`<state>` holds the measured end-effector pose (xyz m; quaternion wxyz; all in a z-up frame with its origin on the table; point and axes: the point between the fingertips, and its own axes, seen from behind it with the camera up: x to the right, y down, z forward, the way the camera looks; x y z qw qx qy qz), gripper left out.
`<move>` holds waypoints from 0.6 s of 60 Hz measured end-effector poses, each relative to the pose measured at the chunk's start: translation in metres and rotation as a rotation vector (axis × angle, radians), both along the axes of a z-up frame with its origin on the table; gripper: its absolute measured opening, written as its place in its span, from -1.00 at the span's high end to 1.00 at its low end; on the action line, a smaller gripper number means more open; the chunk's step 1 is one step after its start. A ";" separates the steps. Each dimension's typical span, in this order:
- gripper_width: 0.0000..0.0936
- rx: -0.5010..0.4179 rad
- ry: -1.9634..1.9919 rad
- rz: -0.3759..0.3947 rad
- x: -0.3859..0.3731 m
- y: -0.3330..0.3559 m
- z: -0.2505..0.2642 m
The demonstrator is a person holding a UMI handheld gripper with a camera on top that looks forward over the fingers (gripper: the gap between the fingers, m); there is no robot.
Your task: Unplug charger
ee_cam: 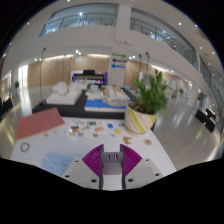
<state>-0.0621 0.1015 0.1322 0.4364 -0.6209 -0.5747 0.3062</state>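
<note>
My gripper (112, 158) shows at the bottom of the view with its magenta pads (95, 159) angled in on both sides of a white charger block (112, 168). The charger sits between the fingers, and both pads press on its sides. Its two small dark prongs face forward, free of any socket. No socket or power strip shows near it. The charger is held above the white table top (60, 150).
A red mat (40, 123) lies on the table to the left, with a small ring (25, 147) beside it. Several small coloured pieces (95, 127) are scattered ahead. A potted plant in a yellow pot (141, 118) stands ahead to the right. A large hall lies beyond.
</note>
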 end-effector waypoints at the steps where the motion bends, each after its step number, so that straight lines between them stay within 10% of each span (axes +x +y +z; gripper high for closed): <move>1: 0.48 0.009 -0.018 -0.004 0.001 0.007 -0.009; 16: 0.28 0.035 -0.203 0.037 -0.005 0.044 -0.121; 22: -0.89 0.027 -0.208 0.067 -0.002 0.045 -0.115; 36: -0.82 0.010 -0.144 0.090 0.099 0.043 0.010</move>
